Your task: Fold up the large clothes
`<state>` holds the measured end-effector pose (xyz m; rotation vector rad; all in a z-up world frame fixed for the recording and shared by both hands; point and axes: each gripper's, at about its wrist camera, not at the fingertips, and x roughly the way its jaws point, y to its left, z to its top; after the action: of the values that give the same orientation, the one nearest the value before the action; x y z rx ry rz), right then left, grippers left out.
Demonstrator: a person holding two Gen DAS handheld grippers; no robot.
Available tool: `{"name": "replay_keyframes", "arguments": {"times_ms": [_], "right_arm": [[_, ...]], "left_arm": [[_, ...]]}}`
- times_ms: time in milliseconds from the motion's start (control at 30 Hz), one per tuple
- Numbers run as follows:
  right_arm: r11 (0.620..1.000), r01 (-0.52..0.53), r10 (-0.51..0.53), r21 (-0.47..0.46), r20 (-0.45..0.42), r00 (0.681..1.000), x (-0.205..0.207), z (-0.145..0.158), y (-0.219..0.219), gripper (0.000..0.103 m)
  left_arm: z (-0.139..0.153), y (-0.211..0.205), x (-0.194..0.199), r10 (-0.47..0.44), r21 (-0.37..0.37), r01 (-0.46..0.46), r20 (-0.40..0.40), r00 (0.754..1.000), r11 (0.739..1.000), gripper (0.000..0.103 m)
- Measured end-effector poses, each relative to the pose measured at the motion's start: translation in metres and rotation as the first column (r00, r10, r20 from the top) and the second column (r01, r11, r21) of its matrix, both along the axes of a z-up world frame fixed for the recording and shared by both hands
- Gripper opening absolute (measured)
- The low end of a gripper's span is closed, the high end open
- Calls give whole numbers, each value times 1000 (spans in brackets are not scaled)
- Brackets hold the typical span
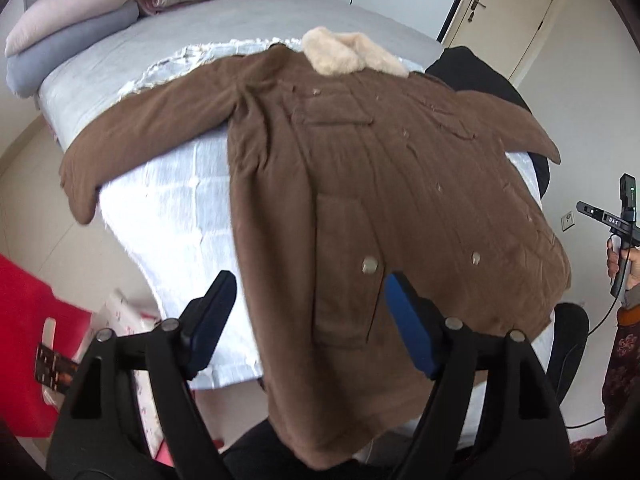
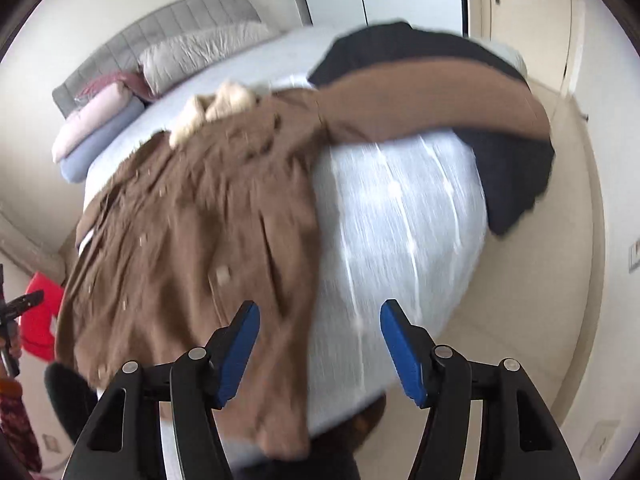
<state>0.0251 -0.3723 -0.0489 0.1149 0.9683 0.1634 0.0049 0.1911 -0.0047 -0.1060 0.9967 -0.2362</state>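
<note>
Brown coat (image 1: 360, 168) with cream fur collar (image 1: 348, 54) spread front-up on a white cloth (image 1: 168, 200) over a grey bed (image 1: 200, 40), hem hanging over the near edge, left gripper (image 1: 310, 316) and right gripper (image 2: 320, 350) above it, jaws released, holding nothing

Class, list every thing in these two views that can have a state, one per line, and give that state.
brown coat: spread out front up on the bed, unfolded, hem hanging over the edge
left sleeve: stretched outward
fur collar: at the far end
left gripper: open, holding nothing
right gripper: open, holding nothing
black garment: lying under the coat's other sleeve
door: shut
</note>
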Motion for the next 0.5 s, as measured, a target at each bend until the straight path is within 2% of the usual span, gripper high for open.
{"name": "replay_keyframes", "arguments": {"times_ms": [133, 300, 400, 467, 500], "right_arm": [[999, -47, 47, 4, 45, 998, 58, -5, 49, 64], [990, -134, 138, -46, 89, 986, 143, -45, 130, 64], [992, -113, 117, -55, 62, 991, 175, -77, 131, 64], [995, -60, 61, -73, 10, 998, 186, -100, 107, 64], [998, -31, 30, -58, -29, 999, 188, -113, 88, 57]], "left_arm": [[0, -38, 58, -7, -55, 10, 60, 998, 998, 78], [-30, -79, 124, 47, -120, -38, 72, 996, 992, 78], [-69, -89, 149, 88, -116, -83, 31, 996, 990, 78], [-97, -84, 156, 92, -96, -94, -25, 995, 991, 78], [-106, -81, 156, 71, -92, -74, -40, 997, 993, 78]]}}
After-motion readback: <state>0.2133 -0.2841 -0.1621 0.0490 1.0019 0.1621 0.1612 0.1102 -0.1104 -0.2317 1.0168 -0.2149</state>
